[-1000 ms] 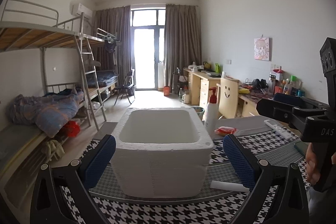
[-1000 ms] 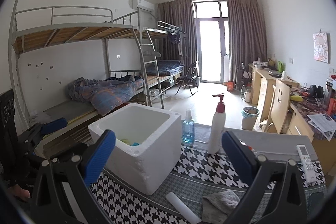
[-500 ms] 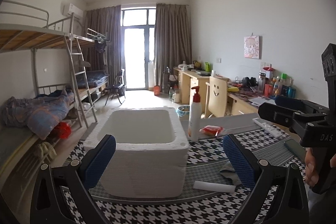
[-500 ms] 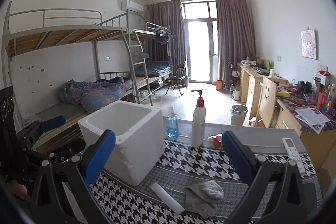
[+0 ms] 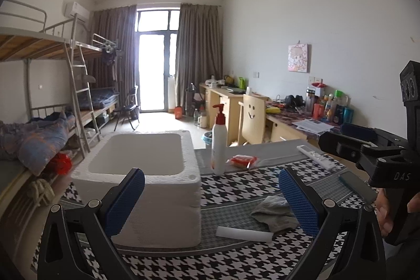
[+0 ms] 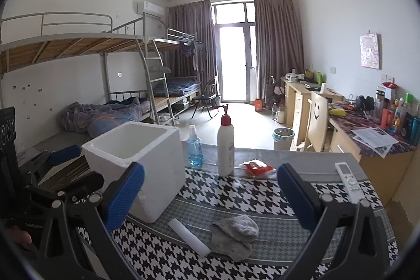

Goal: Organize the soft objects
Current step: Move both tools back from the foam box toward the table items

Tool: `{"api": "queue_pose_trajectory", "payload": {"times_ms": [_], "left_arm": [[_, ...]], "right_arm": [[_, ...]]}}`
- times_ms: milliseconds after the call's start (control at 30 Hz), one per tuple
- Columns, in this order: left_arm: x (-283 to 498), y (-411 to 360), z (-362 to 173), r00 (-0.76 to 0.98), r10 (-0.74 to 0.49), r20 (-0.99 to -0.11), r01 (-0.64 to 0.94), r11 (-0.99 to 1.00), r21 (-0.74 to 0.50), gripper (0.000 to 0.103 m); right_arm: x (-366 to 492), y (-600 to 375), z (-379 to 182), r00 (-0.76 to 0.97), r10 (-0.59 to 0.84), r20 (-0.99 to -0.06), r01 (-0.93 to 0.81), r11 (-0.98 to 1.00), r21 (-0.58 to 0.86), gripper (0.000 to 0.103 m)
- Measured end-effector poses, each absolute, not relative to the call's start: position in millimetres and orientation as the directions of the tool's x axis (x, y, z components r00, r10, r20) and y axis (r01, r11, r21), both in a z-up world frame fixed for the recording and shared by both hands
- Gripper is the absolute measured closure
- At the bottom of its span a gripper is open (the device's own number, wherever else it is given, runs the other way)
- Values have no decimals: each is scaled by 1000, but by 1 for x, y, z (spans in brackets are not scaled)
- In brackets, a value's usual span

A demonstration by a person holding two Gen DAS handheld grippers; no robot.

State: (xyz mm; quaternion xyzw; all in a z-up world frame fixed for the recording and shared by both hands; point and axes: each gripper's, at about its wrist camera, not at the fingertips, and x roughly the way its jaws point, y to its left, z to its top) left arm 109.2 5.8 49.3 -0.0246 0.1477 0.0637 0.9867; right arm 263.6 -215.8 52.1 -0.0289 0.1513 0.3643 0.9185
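left gripper [image 5: 211, 204] jaws wide, holding nothing | white foam box [image 6: 136, 162] left of centre in the right wrist view, on the houndstooth table [image 6: 262, 198] | white roll [image 6: 189, 236] lower centre, just beside the grey sock [image 6: 233, 235] (crumpled, flat on the cloth) | right gripper [image 6: 210, 201] jaws wide, empty, above the sock

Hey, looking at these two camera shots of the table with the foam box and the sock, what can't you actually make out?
- Bottom of the foam box: its walls hide it in both views.
- Blue spray bottle: hidden behind the box in the left view.
- Gray sock: a left tongs finger covers part of it in the left view.
- Red packet: label too small to read.
- Hand: cut off by the edge.
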Motion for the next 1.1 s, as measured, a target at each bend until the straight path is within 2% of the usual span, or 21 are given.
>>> {"api": "queue_pose_trajectory", "payload": {"times_ms": [467,967,1100], "left_arm": [[120,-13,36,938,77,-338,-97,994,-41,1],[130,-31,14,911,161,-380,-189,981,-37,1],[138,-35,6,886,201,-417,-239,970,-41,1]], "right_arm": [[266,-232,39,712,624,-323,-642,764,60,1],[285,-241,11,668,641,-378,-675,736,56,1],[299,-242,2,651,640,-409,-678,732,67,1]]}}
